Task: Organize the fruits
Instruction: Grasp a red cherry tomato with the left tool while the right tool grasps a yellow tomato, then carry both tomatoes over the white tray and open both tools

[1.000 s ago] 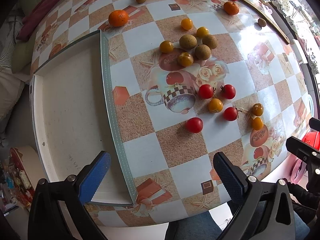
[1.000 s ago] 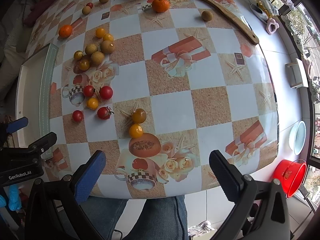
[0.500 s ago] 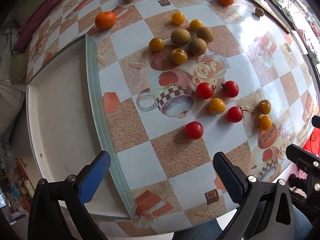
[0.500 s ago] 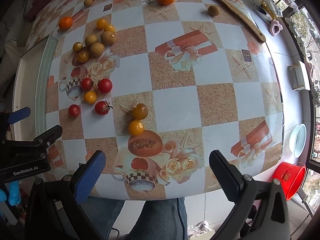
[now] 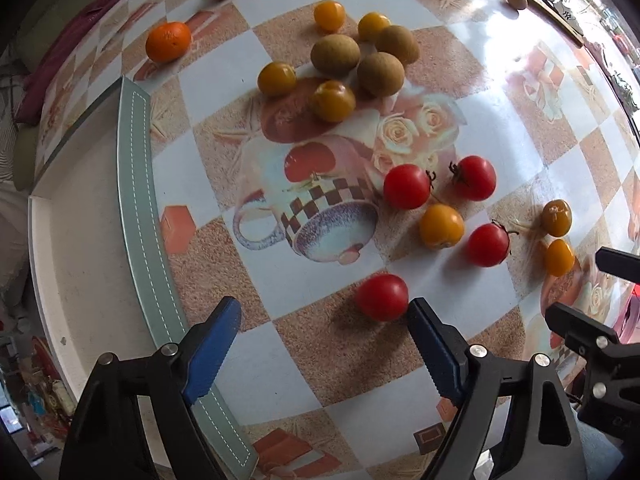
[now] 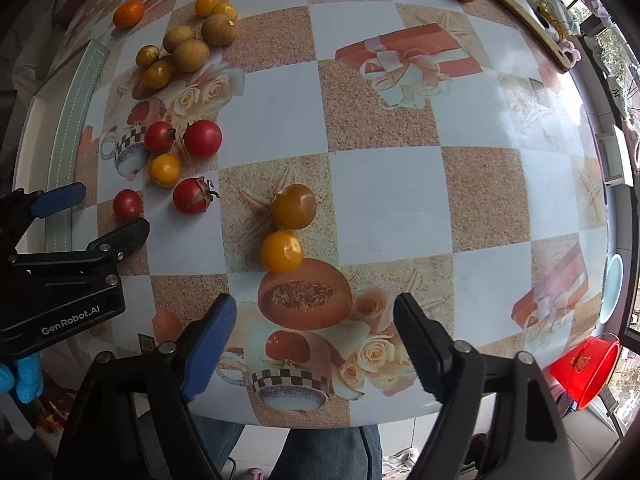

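Observation:
Small fruits lie loose on a checked tablecloth. My left gripper (image 5: 320, 312) points down with its jaws closing. A red tomato (image 5: 382, 296) lies at their mouth, close to the right finger (image 5: 424, 332), and the pads do not press on it. More red tomatoes (image 5: 406, 186), yellow ones (image 5: 441, 226), brown round fruits (image 5: 335, 54) and a mandarin (image 5: 168, 41) lie farther off. My right gripper (image 6: 315, 304) also points down, jaws closing on nothing. A yellow tomato (image 6: 281, 251) and a darker orange one (image 6: 294, 206) lie just beyond its tips. The left gripper (image 6: 106, 212) shows at the left of that view.
A white tray (image 5: 136, 200) with a grey-green stitched rim lies left of the fruits. A wooden stick (image 6: 520, 8) rests at the far right of the table. Beside the table's near edge are the person's jeans (image 6: 332, 452) and a red bucket (image 6: 584, 368).
Both grippers have sunk toward the table, so the fruits look larger. Both pairs of jaws have narrowed. The red tomato now sits by the left gripper's right finger.

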`<state>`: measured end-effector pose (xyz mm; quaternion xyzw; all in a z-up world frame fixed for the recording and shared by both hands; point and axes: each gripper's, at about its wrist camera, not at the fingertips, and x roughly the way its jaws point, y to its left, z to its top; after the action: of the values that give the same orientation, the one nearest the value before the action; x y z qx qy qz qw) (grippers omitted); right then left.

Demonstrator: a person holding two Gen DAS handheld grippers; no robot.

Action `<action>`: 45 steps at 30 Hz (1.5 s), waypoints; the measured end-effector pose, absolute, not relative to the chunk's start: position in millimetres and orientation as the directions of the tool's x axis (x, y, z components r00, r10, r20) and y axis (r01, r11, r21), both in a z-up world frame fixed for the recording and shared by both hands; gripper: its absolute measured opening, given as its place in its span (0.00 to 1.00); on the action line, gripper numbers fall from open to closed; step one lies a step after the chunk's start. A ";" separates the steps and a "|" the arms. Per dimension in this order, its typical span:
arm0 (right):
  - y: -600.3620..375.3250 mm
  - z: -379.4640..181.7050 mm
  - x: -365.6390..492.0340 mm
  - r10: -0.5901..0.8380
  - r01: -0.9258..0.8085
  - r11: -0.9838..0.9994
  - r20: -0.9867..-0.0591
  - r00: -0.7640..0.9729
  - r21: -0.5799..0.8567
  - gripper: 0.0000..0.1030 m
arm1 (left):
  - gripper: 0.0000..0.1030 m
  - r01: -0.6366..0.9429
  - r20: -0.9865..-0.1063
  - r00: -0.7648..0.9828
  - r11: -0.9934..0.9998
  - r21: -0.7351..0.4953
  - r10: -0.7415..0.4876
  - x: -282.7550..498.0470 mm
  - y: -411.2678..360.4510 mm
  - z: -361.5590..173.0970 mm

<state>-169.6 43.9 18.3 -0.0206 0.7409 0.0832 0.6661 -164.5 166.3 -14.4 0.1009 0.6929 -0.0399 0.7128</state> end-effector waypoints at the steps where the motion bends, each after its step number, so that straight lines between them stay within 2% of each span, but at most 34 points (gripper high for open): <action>1: 45.7 16.1 -171.5 0.083 -0.140 0.985 -0.990 -0.112 0.099 0.69 | 0.80 0.197 -0.996 0.042 0.977 0.086 0.079 -163.3 166.3 -14.7; 3: 50.9 11.5 -173.3 0.086 -0.141 0.985 -0.990 -0.108 0.101 0.65 | 0.72 0.195 -0.997 0.044 0.979 0.066 0.058 -158.4 168.2 -15.3; 5: 51.6 10.6 -166.8 0.091 -0.155 0.982 -0.992 -0.089 0.104 0.60 | 0.67 0.198 -0.997 0.045 0.978 0.066 0.058 -155.4 162.3 -12.5; 7: 56.1 11.0 -164.0 0.109 -0.159 0.980 -0.991 -0.081 0.121 0.55 | 0.52 0.202 -0.998 0.043 0.978 0.048 0.040 -153.2 158.2 -7.2; 8: 62.4 10.5 -159.3 0.115 -0.159 0.979 -0.990 -0.082 0.127 0.51 | 0.48 0.202 -0.999 0.039 0.979 0.030 0.022 -153.1 154.4 -7.3; 10: 67.2 11.1 -155.6 0.103 -0.168 0.979 -0.992 -0.077 0.114 0.37 | 0.33 0.202 -0.999 0.033 0.979 0.006 0.000 -152.1 143.6 -8.3; 11: 70.1 12.4 -154.1 0.102 -0.170 0.979 -0.992 -0.077 0.114 0.26 | 0.29 0.203 -0.999 0.036 0.979 0.006 -0.001 -151.9 135.5 -7.3; 12: 70.6 12.1 -152.8 0.113 -0.166 0.978 -0.990 -0.081 0.126 0.22 | 0.24 0.204 -0.999 0.038 0.979 0.001 -0.007 -151.5 133.2 -7.3; 19: 57.1 24.3 -145.0 0.188 -0.104 0.975 -0.978 -0.084 0.197 0.22 | 0.24 0.147 -0.995 0.062 0.987 -0.071 -0.081 -157.4 143.7 5.8; 28: 62.2 56.4 -137.8 0.218 -0.139 0.964 -0.974 -0.060 0.225 0.22 | 0.24 0.051 -0.982 0.145 0.993 -0.111 -0.117 -162.2 180.0 39.3; 37: 126.2 78.6 -136.4 0.258 -0.269 0.928 -0.965 -0.039 0.259 0.22 | 0.24 -0.117 -0.977 0.207 0.990 -0.081 -0.055 -189.2 275.7 70.5; 45: 214.9 81.6 -124.2 0.301 -0.405 0.861 -0.950 -0.079 0.307 0.22 | 0.24 -0.259 -0.984 0.176 0.966 -0.005 0.042 -218.9 352.1 55.5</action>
<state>-124.2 214.9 81.6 -0.0380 0.6869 0.2607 0.6774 -218.9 352.1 55.5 -0.0853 0.6344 0.0986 0.7620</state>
